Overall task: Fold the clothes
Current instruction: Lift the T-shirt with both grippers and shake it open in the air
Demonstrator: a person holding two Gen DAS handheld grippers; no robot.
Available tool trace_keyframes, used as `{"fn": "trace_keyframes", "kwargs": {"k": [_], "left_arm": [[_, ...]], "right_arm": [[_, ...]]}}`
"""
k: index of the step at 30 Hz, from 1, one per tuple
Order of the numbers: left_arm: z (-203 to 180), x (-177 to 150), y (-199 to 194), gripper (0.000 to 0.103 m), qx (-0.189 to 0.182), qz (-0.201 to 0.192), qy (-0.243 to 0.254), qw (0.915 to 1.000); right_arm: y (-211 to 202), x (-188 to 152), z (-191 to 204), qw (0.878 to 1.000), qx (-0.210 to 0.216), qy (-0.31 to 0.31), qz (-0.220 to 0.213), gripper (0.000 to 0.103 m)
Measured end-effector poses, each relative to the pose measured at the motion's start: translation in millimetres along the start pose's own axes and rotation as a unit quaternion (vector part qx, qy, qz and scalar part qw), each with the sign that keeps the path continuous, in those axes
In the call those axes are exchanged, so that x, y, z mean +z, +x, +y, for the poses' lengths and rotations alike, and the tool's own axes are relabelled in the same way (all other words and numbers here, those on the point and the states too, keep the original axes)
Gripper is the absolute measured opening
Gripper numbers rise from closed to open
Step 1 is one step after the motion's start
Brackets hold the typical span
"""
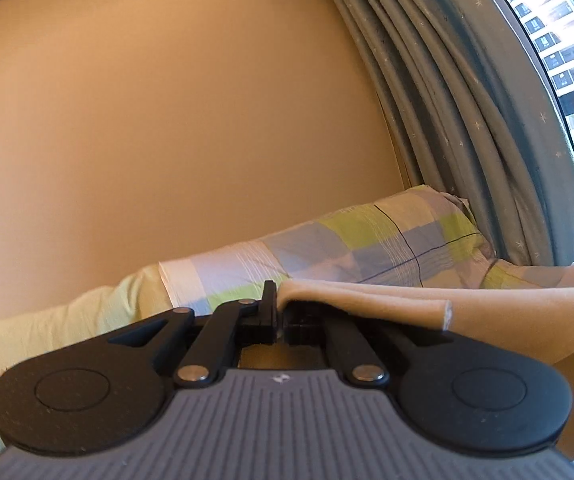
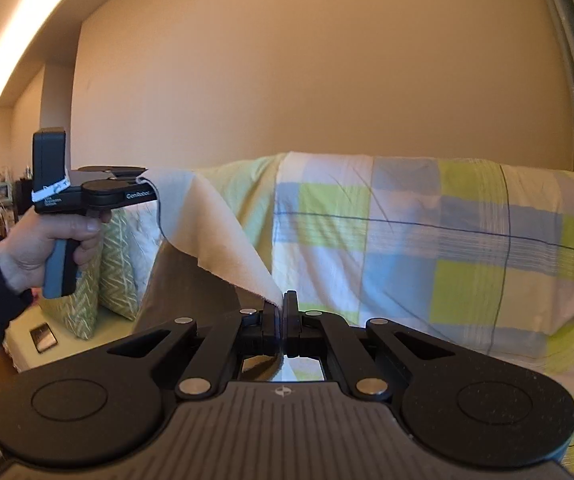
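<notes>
Checkered sofa cover (image 2: 407, 232) behind, beige garment (image 1: 367, 300) hiding left tool (image 1: 281, 304) fingertip

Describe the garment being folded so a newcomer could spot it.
Start at the checked sofa cover. In front of it a plain beige cloth hangs between the left hand-held gripper and right hand-held gripper. Unlike the patterned fabrics nearby, it is unprinted.

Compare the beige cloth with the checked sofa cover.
The cloth is plain beige; the cover is checked green, blue and white. The cloth hangs in the air, pinched by the left gripper and right gripper; the cover lies draped over the sofa back. Both are thin fabric.
</notes>
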State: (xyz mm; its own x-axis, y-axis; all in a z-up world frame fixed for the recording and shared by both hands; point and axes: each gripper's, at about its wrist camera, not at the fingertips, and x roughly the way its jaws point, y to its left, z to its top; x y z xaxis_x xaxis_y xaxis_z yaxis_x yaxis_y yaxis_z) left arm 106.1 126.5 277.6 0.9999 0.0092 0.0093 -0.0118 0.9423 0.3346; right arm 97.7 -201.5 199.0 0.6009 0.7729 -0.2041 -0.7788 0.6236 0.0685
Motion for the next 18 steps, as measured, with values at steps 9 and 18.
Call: {"fn": "trace_keyframes", "kwargs": {"k": [9, 18], "left_arm": [[-165.2, -31.8, 115.1, 0.001, -0.128, 0.038, 0.107, 0.9852], [-384.4, -174.2, 238.1, 0.012, -0.308, 0.224, 0.071, 0.9219]], "right_arm": [[4.7, -66.3, -35.2, 0.988, -0.011, 0.153, 0.013, 0.000], [-15.2, -196.7, -137.5, 0.925, -0.178, 0.312, 0.123, 0.001]]}}
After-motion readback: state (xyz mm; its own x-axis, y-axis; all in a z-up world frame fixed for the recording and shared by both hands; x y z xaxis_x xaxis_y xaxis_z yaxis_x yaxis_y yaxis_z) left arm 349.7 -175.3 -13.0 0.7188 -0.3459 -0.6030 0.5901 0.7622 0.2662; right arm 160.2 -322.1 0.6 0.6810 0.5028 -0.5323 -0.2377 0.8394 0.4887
